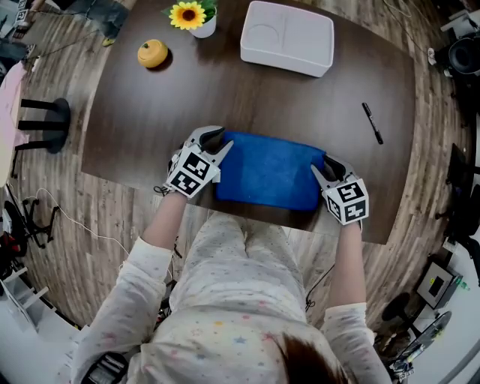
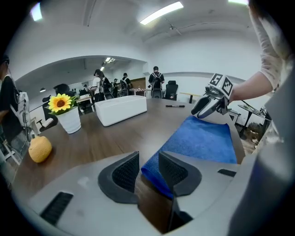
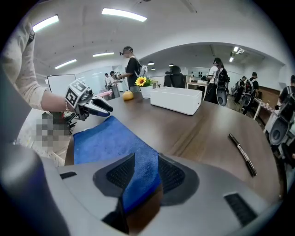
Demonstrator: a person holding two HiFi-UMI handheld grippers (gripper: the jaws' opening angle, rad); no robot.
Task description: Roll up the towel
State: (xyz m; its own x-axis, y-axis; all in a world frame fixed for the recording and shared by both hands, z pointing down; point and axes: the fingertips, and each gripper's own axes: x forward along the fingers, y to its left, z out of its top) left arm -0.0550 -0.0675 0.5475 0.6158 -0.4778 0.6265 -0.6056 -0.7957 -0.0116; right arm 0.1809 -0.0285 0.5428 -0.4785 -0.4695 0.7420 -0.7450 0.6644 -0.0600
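Towel [image 1: 270,171], blue and folded flat, is lying along the near edge of the table [image 1: 300,97], roughly midway between the table's left and right edges, with its long side running parallel to that near edge.

Left gripper [image 2: 148,168]: I am holding it at the towel's left end. Its jaws are standing apart with the cloth's corner between them. The cloth is leaning on one pad and a gap is showing at the other, so I am reading this as no grip.

Right gripper [image 3: 140,173]: its jaws are pinching the towel's right end, and the cloth is filling the whole space between the pads.

Handling, as I am judging it: the towel is looking plush, light and limp. It is neither fragile nor slippery, but it is likely to sag and crease wherever it is lifted. The folded layers may slide over one another, so I am planning to take every layer together at a corner or along one edge. I would keep the cloth low on the wood and hold both ends level so that the roll is forming straight.

A white tray [image 1: 287,37] is sitting at the far edge. A pen [image 1: 373,123] is lying toward the right edge. An orange fruit [image 1: 152,53] and a sunflower pot [image 1: 190,16] are standing near the far left corner. All are well apart from the towel.
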